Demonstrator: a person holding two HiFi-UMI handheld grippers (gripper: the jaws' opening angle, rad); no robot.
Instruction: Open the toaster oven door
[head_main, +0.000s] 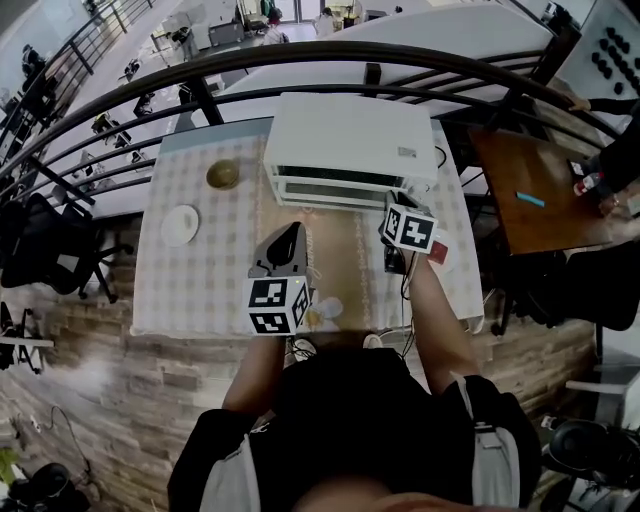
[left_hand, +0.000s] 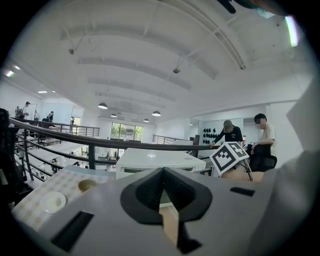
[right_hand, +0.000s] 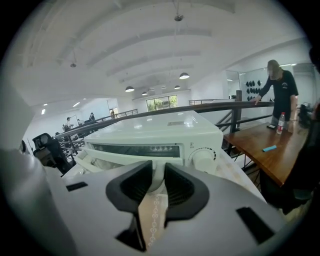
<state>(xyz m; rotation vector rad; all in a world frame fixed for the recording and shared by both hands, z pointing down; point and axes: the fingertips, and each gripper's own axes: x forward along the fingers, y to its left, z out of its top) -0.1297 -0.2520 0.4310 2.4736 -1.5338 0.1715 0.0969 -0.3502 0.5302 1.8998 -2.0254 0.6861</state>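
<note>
The white toaster oven (head_main: 350, 140) sits at the far edge of a table (head_main: 200, 290) covered with a checked cloth, its front facing the person and a dark curved railing (head_main: 300, 60) just behind it. In the right gripper view the oven (right_hand: 155, 130) fills the middle, with a dark window strip across its front and a round knob (right_hand: 202, 159) at the right end. The top of the door looks tipped slightly out from the front, though that is not certain.

The right gripper (head_main: 392, 210) is up against the right end of the door. Its jaws (right_hand: 157, 167) stand a narrow gap apart, with a white part of the door showing in the gap between them.

The left gripper (head_main: 290, 235) hangs over the middle of the table, well short of the oven. Its jaws (left_hand: 162, 170) are pressed together at the tips with nothing between them.

On the left part of the cloth sit a small brownish bowl (head_main: 222, 175) and, nearer the person, a white plate (head_main: 180, 225), apart from each other. To the right stands a separate wooden table (head_main: 530, 220) with a small blue object (head_main: 531, 199) on it.
</note>
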